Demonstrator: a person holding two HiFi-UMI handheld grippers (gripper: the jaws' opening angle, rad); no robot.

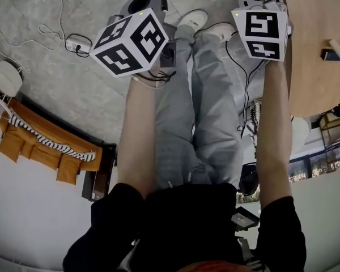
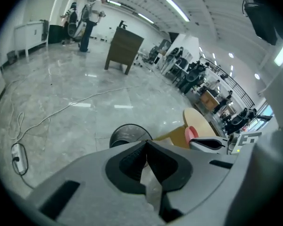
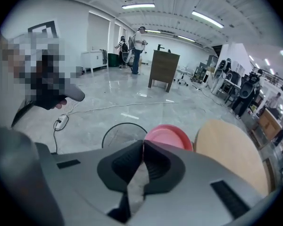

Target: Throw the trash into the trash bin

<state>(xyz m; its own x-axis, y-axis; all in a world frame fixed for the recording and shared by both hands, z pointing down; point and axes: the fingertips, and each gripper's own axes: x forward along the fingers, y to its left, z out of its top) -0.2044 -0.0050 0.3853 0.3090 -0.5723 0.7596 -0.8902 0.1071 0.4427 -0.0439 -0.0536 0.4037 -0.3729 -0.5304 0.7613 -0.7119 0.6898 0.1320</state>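
Wide grey polished floor (image 3: 132, 102) lies open ahead to the round black mesh trash bin (image 3: 122, 134); round pale wooden table (image 3: 231, 149) crowds the right, pink round dish (image 3: 167, 135) beside the bin, white power strip (image 3: 61, 122) trailing cable near left

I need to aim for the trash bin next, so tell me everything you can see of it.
The trash bin is round, black and open-topped, with a thin rim. Its wall looks like fine mesh, with the floor showing through. It stands upright on the grey polished floor. Its lower part is hidden in both gripper views. A pink round thing sits close beside it; whether they touch is unclear. Its contents cannot be made out.
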